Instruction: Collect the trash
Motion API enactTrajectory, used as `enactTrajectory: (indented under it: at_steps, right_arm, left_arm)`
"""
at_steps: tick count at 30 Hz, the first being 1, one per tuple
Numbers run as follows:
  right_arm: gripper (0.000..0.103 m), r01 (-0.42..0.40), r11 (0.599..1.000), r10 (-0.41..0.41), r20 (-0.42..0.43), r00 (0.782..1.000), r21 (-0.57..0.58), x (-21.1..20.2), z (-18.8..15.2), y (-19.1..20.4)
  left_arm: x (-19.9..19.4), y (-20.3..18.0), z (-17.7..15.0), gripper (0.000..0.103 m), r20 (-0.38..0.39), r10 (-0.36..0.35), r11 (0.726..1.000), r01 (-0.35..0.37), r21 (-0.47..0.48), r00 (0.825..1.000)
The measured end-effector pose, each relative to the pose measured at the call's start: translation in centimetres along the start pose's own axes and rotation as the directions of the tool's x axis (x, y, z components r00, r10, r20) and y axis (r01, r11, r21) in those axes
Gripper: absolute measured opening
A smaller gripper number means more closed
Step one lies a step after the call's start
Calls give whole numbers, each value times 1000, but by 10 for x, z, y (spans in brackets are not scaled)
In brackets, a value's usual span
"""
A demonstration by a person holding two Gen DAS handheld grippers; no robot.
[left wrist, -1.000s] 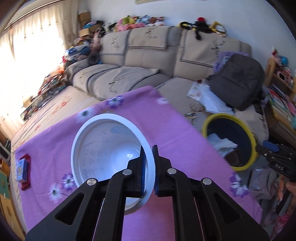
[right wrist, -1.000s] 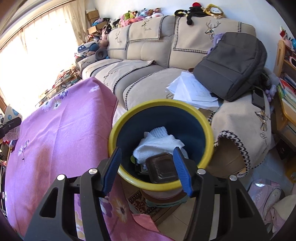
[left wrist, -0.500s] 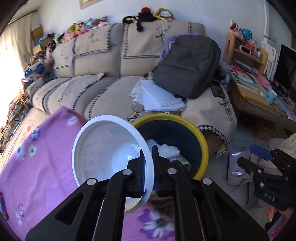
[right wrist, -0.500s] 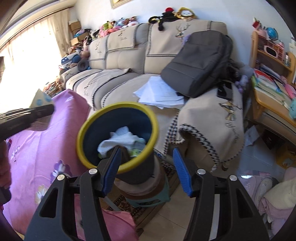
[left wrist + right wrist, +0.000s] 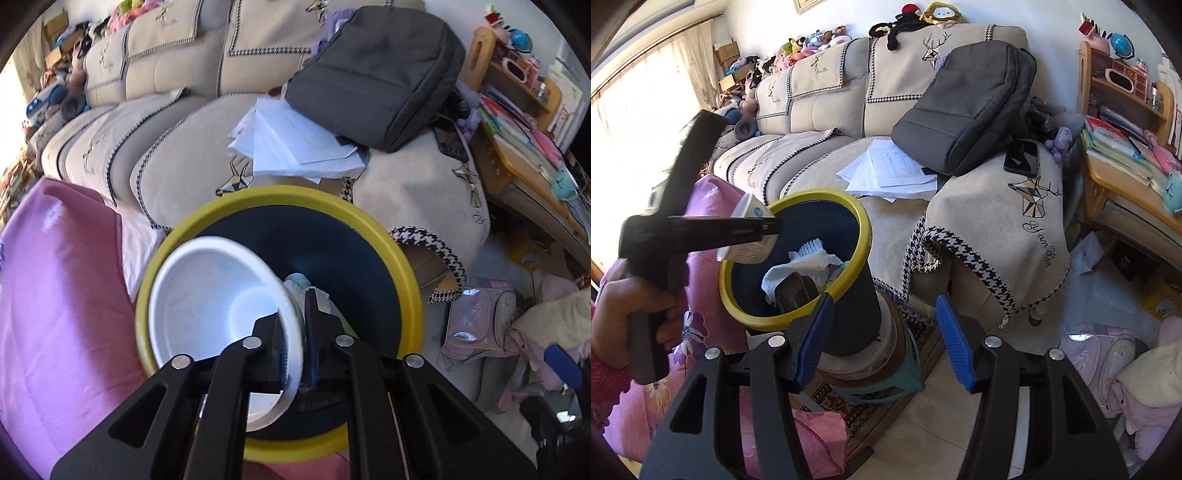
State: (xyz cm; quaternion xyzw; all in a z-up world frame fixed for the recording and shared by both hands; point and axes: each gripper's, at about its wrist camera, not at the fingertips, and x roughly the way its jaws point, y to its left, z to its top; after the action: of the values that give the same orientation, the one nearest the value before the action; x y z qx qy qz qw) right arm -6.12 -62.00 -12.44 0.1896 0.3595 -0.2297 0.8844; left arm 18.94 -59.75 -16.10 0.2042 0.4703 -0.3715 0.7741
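A white disposable bowl (image 5: 207, 306) hangs tilted over the mouth of the dark-blue bin with a yellow rim (image 5: 369, 221). My left gripper (image 5: 295, 314) pinches the bowl's rim, and its jaws are opening. In the right wrist view the same bowl (image 5: 750, 236) sits in the left gripper (image 5: 772, 227) above the bin's (image 5: 812, 195) left edge, with a hand (image 5: 631, 306) on the handle. White cloth (image 5: 809, 258) and a dark container (image 5: 794, 291) lie inside the bin. My right gripper (image 5: 884, 301) stands open and holds nothing, in front of the bin's right side.
The bin stands on a stool (image 5: 879, 380) between the purple-clothed table (image 5: 55, 295) and a beige sofa (image 5: 960, 221). A grey backpack (image 5: 967, 107), papers (image 5: 894, 170) and a phone (image 5: 1021, 157) lie on the sofa. Pink bags (image 5: 1100, 362) lie on the floor; a cluttered desk (image 5: 1126, 162) stands at right.
My left gripper has carried the bowl from over the purple table to over the bin and lower. The right gripper drew back from above the bin to its right, staying open.
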Motion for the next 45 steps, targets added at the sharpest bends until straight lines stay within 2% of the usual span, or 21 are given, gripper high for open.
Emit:
enactTrajectory:
  at_steps: [1, 4, 6, 8, 10, 12, 14, 17, 19, 20, 23, 25, 28, 30, 32, 33, 35, 38, 41, 44, 45]
  right_arm:
    - [55, -2, 1000, 2, -1, 1000, 0, 1, 0, 1]
    - [55, -11, 1000, 11, -4, 1000, 0, 2, 1, 3]
    - [55, -17, 1000, 17, -3, 1000, -6, 1, 1, 7]
    - [55, -20, 1000, 20, -1, 1000, -14, 0, 2, 10]
    - [55, -19, 999, 19, 2, 1000, -29, -1, 2, 15]
    - [56, -24, 999, 24, 5, 1000, -40, -2, 2, 21]
    - [56, -37, 998, 38, 6, 999, -51, -4, 1, 29]
    - [57, -57, 996, 57, 4, 998, -74, -6, -1, 43]
    - [57, -75, 993, 75, 0, 997, -94, -8, -2, 56]
    - [59, -82, 991, 82, 0, 997, -105, -9, -2, 61]
    - [65, -99, 982, 101, 4, 995, -163, -14, -3, 88]
    - [68, -110, 974, 114, 9, 993, -200, -19, -5, 106]
    - [77, -126, 961, 136, 24, 990, -245, -29, -9, 131]
    - [88, -141, 951, 157, 38, 987, -274, -38, -12, 149]
    - [94, -158, 942, 179, 46, 983, -297, -47, -14, 165]
    - [95, -166, 935, 190, 49, 980, -313, -53, -15, 174]
    - [96, -180, 921, 214, 63, 975, -345, -68, -17, 192]
    - [96, -162, 907, 218, 105, 970, -389, -89, -21, 213]
    - [96, -142, 896, 220, 144, 965, -420, -113, -26, 230]
    - [96, -121, 890, 221, 185, 957, -440, -138, -32, 242]
    - [96, -120, 890, 223, 192, 956, -439, -143, -34, 243]
  left_arm:
    - [5, 0, 1, 14, -7, 2, 1000, -2, 1, 1000]
    - [15, 2, 5, 29, -8, 7, 1000, -7, -11, 1000]
    - [15, 4, 7, 48, 7, 21, 1000, -21, -8, 1000]
    - [8, 9, 7, 54, 32, 32, 999, -31, -17, 999]
    - [-8, 15, 4, 59, 60, 26, 999, -25, -21, 998]
    - [-28, 23, -1, 74, 104, 31, 999, -29, -24, 994]
    - [-54, 32, -12, 76, 149, 31, 999, -26, -33, 988]
    - [-92, 50, -32, 91, 199, 13, 998, 0, -66, 980]
    - [-128, 65, -55, 93, 258, 42, 996, -22, -81, 965]
    - [-143, 70, -65, 98, 282, 67, 995, -44, -87, 957]
    - [-197, 98, -106, 98, 367, 165, 983, -123, -135, 916]
    - [-226, 117, -130, 98, 394, 226, 970, -167, -178, 891]
    - [-262, 146, -168, 98, 383, 330, 935, -243, -259, 863]
    - [-286, 167, -199, 98, 387, 370, 913, -255, -318, 845]
    - [-305, 183, -225, 98, 385, 408, 891, -269, -366, 828]
    - [-315, 190, -240, 98, 378, 429, 877, -279, -392, 820]
    - [-332, 202, -265, 98, 372, 442, 864, -275, -423, 816]
    - [-355, 213, -304, 98, 367, 469, 842, -282, -460, 804]
    - [-378, 215, -339, 98, 363, 520, 814, -319, -485, 773]
    - [-400, 215, -370, 98, 359, 574, 774, -344, -531, 736]
    - [-407, 215, -379, 98, 366, 574, 772, -334, -541, 732]
